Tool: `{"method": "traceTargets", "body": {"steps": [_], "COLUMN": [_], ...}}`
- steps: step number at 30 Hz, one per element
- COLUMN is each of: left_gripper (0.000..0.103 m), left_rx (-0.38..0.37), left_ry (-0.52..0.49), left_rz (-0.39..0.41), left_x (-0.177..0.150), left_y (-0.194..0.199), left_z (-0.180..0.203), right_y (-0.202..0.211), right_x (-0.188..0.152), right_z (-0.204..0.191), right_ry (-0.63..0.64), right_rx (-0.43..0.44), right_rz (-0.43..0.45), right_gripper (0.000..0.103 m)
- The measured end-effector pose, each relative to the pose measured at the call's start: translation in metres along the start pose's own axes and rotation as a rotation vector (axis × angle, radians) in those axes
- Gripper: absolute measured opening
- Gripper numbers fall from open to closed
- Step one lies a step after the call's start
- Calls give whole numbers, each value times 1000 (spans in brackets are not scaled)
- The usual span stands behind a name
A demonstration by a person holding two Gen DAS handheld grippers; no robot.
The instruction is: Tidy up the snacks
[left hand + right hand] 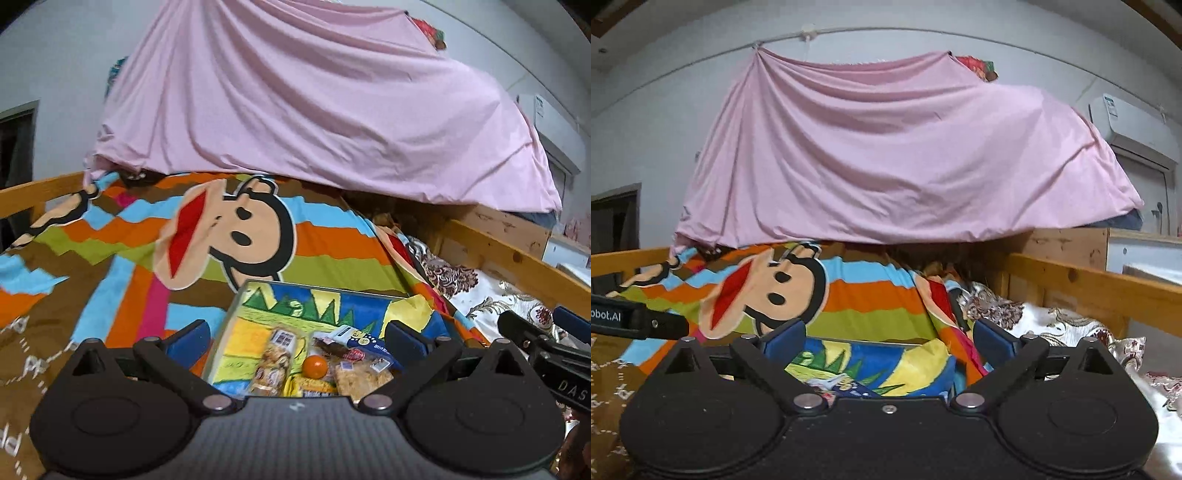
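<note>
A colourful open tin box lies on the bed just ahead of my left gripper. It holds several snacks: an orange ball, a wrapped biscuit, a cracker pack and a blue-and-white packet. The left jaws stand wide apart above the box, gripping nothing. My right gripper is open too and empty, with the same box low between its blue fingers. Each gripper shows at the edge of the other's view: the right gripper and the left gripper.
A striped blanket with a cartoon monkey covers the bed. A pink sheet hangs over the far end. Wooden rails run along the sides. A floral pillow lies at the right, below an air conditioner on the wall.
</note>
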State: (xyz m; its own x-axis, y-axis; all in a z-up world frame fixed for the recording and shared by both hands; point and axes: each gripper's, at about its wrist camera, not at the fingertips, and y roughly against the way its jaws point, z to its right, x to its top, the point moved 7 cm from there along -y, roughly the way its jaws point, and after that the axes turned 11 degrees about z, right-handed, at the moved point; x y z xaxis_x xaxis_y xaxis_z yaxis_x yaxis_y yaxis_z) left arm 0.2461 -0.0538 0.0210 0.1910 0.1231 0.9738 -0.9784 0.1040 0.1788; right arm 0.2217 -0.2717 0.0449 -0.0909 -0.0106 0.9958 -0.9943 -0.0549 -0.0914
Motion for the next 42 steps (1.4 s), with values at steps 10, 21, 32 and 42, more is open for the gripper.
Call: {"method": "traceTargets", "body": {"steps": [10,21,32,42], "left_gripper": [103,103,103,103], "left_rx": [69,131,142,129], "left_ry": [30,71,63,11], "left_rz": [27,28,23,6], "left_x": [-12,-37,-48,-62], "left_y": [70,127,158,159], "left_z": [-25,-48,-59,-67], "right_y": [60,125,166,164], "right_x": [24,7,-2,-22], "right_z": [-17,-40,-58,-72], "right_ry": [-53,-84,-46,2], "right_rx": [55,25,-4,20], "right_rz": [44,-61,-83,-164], "right_gripper": [102,102,102,102]}}
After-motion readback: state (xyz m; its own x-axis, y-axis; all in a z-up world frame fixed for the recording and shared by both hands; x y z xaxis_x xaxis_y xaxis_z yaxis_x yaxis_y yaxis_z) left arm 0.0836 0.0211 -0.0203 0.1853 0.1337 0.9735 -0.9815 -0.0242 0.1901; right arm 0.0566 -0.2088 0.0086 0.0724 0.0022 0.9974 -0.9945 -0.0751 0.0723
